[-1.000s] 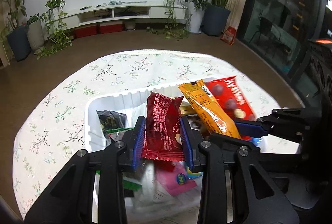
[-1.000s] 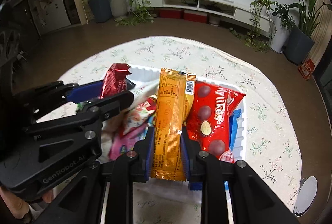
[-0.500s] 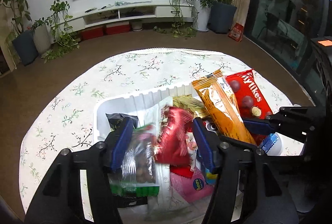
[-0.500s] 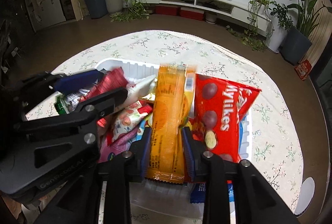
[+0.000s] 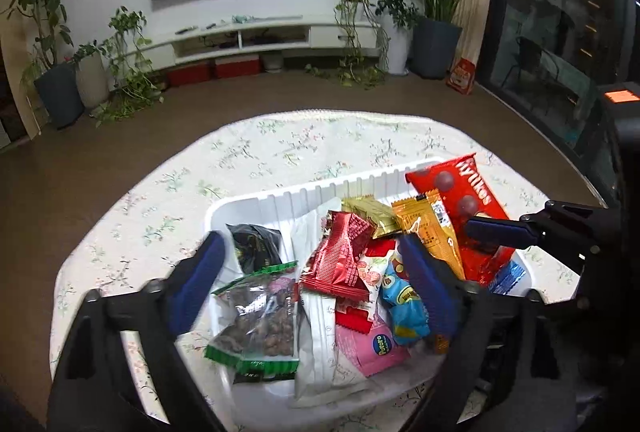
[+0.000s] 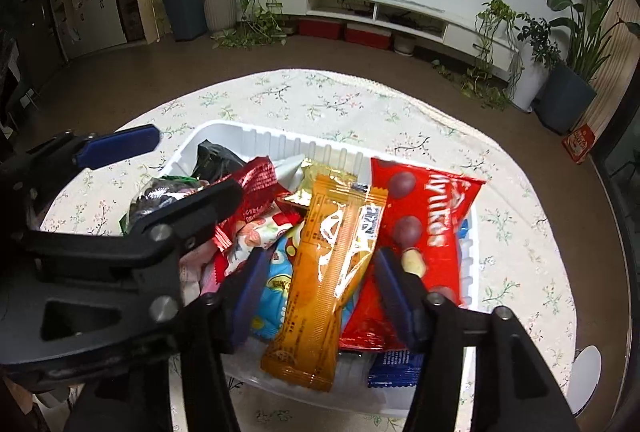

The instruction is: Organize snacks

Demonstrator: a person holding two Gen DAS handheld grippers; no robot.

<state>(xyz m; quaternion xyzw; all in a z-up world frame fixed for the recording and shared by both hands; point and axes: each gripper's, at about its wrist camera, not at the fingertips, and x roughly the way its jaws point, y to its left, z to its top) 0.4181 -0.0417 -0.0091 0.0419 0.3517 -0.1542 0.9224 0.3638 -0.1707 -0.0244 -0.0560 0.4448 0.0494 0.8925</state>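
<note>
Since everything sits heaped in the white ribbed plastic tray (image 5: 288,198) on the floral-cloth desk (image 5: 280,136), handling is all light, crinkly film. Big red chocolate-ball bag (image 6: 424,228): floppy, slick, grab by a sealed edge. Long orange foil-wrapped bar (image 6: 324,272): stiffer, take mid-length (contents may snap). Small red foil packet (image 5: 340,256): soft, pinch the crimped end. Left tongs (image 5: 316,280) opening wide, straddling the pile, nothing pressed. Right tongs (image 6: 320,292) opening too, orange bar between them but pads clear.
</note>
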